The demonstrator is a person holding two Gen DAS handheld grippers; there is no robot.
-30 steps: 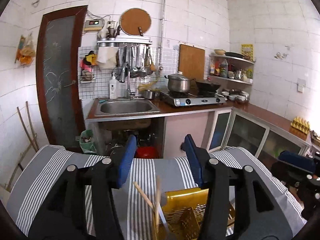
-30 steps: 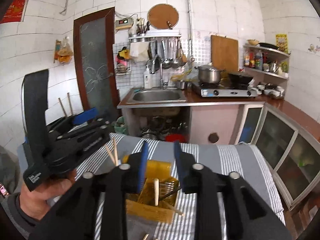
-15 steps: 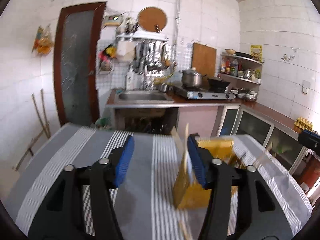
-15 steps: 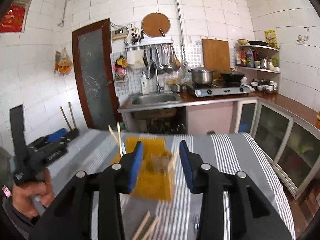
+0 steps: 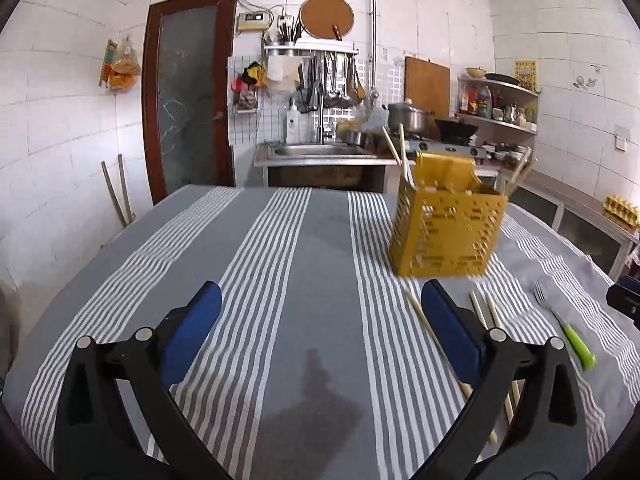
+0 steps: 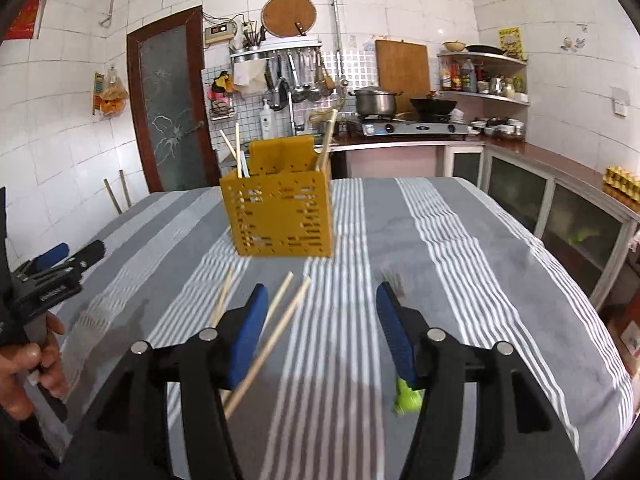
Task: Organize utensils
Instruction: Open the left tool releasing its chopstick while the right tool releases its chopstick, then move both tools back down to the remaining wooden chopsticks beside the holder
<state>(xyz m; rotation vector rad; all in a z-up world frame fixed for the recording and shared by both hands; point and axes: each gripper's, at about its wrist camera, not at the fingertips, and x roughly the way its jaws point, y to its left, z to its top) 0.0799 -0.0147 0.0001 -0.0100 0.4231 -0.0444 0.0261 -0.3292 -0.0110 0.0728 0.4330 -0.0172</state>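
1. Since a second ago both my grippers have pulled back and dropped low: the yellow utensil basket (image 6: 282, 216) that sat right under my fingers now stands well ahead of them on the striped surface (image 5: 256, 280).
2. My left gripper (image 5: 320, 336) hangs with its fingers spread wide and nothing between them; bare cloth runs ahead of it to the far edge.
3. My right gripper (image 6: 318, 336) is likewise spread and empty, with open cloth to its right as far as the edge by the cabinets.
4. Loose chopsticks (image 6: 280, 320) lie on the cloth just in front of the basket, partly covered by my right gripper's left finger.
5. A few chopsticks stand in the basket (image 5: 446, 232), leaning out over its rim.
6. A green-handled fork (image 5: 564, 330) lies near the right edge, blurred; in the right wrist view only a smear of its handle shows beside a finger.
7. My left hand (image 6: 24, 364) is cut off at the frame border.
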